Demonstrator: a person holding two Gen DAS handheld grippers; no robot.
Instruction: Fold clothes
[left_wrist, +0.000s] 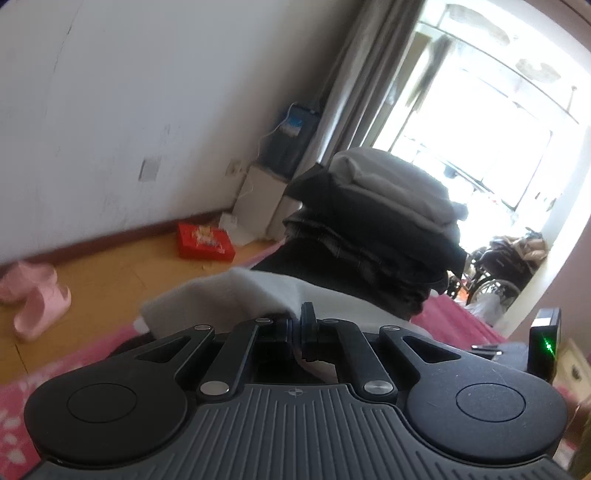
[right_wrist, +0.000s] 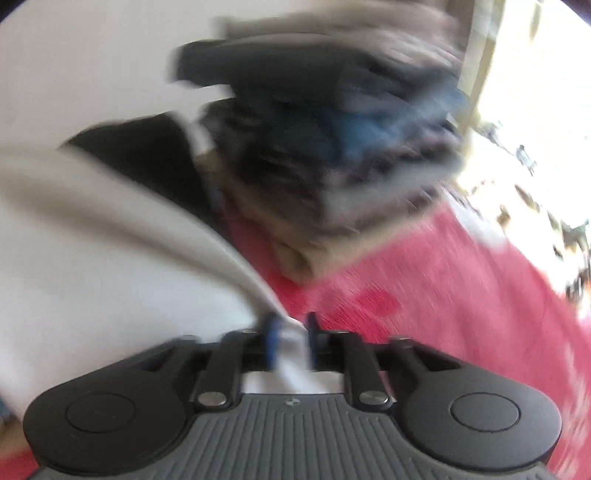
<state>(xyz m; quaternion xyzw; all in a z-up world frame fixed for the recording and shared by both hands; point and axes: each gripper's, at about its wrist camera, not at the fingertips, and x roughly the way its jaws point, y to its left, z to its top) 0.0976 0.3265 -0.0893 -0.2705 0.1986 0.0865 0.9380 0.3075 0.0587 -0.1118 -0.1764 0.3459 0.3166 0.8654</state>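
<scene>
A white garment (left_wrist: 236, 291) is held up over the pink bedspread (left_wrist: 458, 325). My left gripper (left_wrist: 296, 326) is shut on one edge of it, the cloth pinched between the fingers. In the blurred right wrist view my right gripper (right_wrist: 291, 339) is shut on another part of the white garment (right_wrist: 110, 266), which spreads to the left. Behind it stands a tall stack of folded clothes (left_wrist: 380, 225), dark and grey pieces on top; the same stack of folded clothes (right_wrist: 332, 147) fills the upper middle of the right wrist view.
The pink bedspread (right_wrist: 461, 295) runs to the right. Beyond the bed lie a wooden floor (left_wrist: 110, 277), a red box (left_wrist: 205, 242), pink slippers (left_wrist: 33, 295), white cabinets (left_wrist: 258, 199) by the wall, a curtain (left_wrist: 365, 74) and a bright window (left_wrist: 480, 129).
</scene>
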